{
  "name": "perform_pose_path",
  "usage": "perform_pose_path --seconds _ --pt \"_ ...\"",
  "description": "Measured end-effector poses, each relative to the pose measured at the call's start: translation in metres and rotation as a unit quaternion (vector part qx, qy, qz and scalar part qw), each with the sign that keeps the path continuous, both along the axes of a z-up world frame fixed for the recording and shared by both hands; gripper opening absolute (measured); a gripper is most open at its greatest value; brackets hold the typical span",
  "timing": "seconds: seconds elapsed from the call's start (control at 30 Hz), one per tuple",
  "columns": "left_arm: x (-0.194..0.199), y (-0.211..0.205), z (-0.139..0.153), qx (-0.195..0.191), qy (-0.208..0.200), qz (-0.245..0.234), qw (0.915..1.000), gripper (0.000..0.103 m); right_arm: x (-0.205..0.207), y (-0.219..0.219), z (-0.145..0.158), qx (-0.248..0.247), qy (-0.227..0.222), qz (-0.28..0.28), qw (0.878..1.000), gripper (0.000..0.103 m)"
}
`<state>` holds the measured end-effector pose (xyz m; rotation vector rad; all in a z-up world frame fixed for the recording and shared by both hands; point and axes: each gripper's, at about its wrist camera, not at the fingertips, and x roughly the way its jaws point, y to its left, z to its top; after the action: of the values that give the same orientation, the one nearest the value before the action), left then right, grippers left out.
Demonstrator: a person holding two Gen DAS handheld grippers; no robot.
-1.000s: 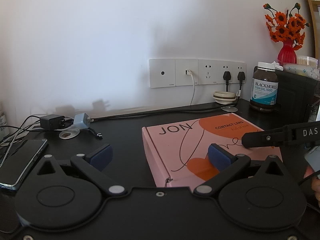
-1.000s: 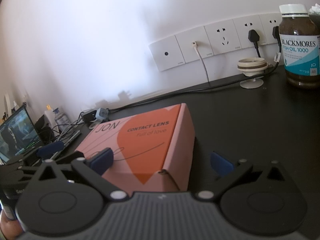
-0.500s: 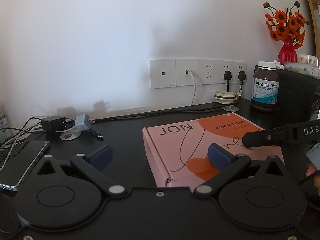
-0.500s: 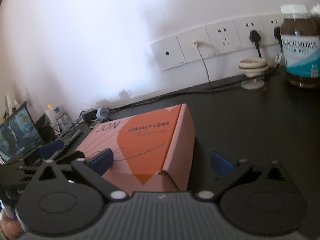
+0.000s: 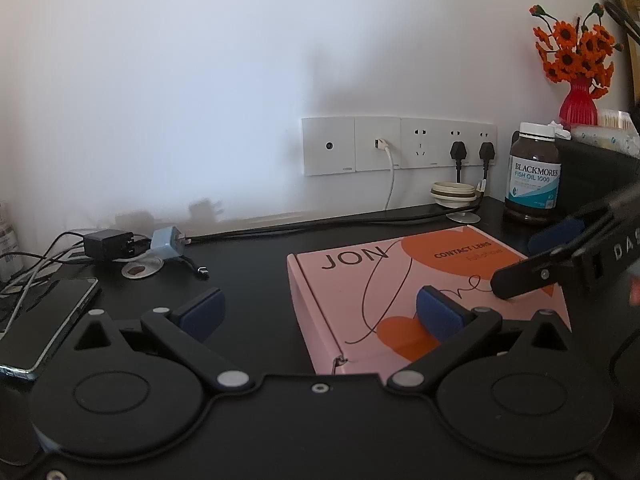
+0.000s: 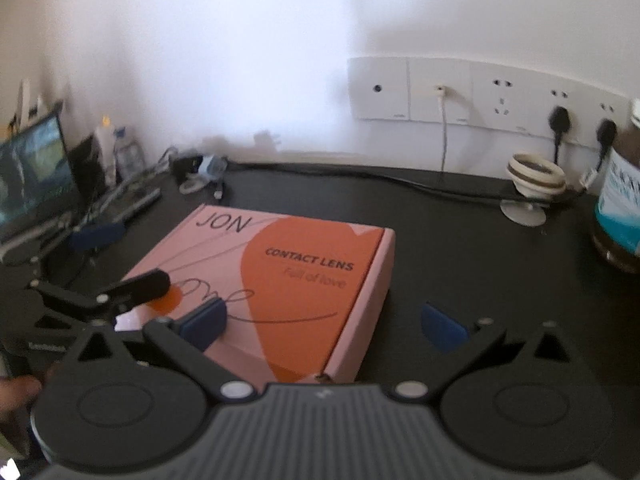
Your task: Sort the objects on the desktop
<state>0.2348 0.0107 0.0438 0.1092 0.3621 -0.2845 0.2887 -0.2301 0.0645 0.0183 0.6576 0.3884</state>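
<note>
The sorting looks barely begun: the pink box [image 5: 424,292] lies flat in the middle of the black counter [image 5: 256,256], and nothing is held. The left gripper [image 5: 320,312] has its jaws wide apart, one blue pad over the box's near left part and the other over bare counter. The right gripper [image 6: 324,322] is also spread, straddling the box's near right corner without clamping it. The phone [image 5: 44,320], chargers [image 5: 132,242] and bottle [image 5: 534,176] sit scattered along the counter's left edge and back right corner, apparently unsorted.

The left wrist view alone shows the orange flowers [image 5: 576,52] in a red vase at the back right, and the phone clearly. The right wrist view, blurred, alone shows a lit screen [image 6: 32,176] at the counter's left edge, and the box's right side wall.
</note>
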Motion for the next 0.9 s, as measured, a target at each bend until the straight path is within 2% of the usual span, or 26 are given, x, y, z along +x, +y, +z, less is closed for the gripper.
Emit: perform_pose_path --seconds 0.1,0.2,0.3,0.4,0.73,0.9 --pt "0.0 0.0 0.0 0.0 0.0 0.0 1.0 0.103 0.008 -0.003 0.011 -0.006 0.003 0.018 1.0 0.102" --pt "0.0 0.001 0.0 -0.003 0.002 0.0 1.0 0.103 0.016 -0.022 0.022 0.049 -0.022 0.02 0.998 0.102" --pt "0.001 0.001 0.0 -0.004 0.003 0.0 1.0 0.103 0.031 -0.038 0.022 0.113 -0.02 0.013 0.993 0.102" --pt "0.0 0.0 0.0 -0.003 0.003 0.0 1.0 0.103 0.048 -0.043 0.013 0.146 -0.015 0.004 0.989 0.102" --pt "0.003 0.003 0.0 -0.014 0.012 -0.002 0.9998 0.103 0.074 -0.025 -0.018 0.152 0.034 -0.017 0.988 0.102" --pt "0.004 0.004 0.0 -0.016 0.013 -0.002 0.9998 0.103 0.072 -0.021 -0.021 0.154 0.048 0.0 0.987 0.102"
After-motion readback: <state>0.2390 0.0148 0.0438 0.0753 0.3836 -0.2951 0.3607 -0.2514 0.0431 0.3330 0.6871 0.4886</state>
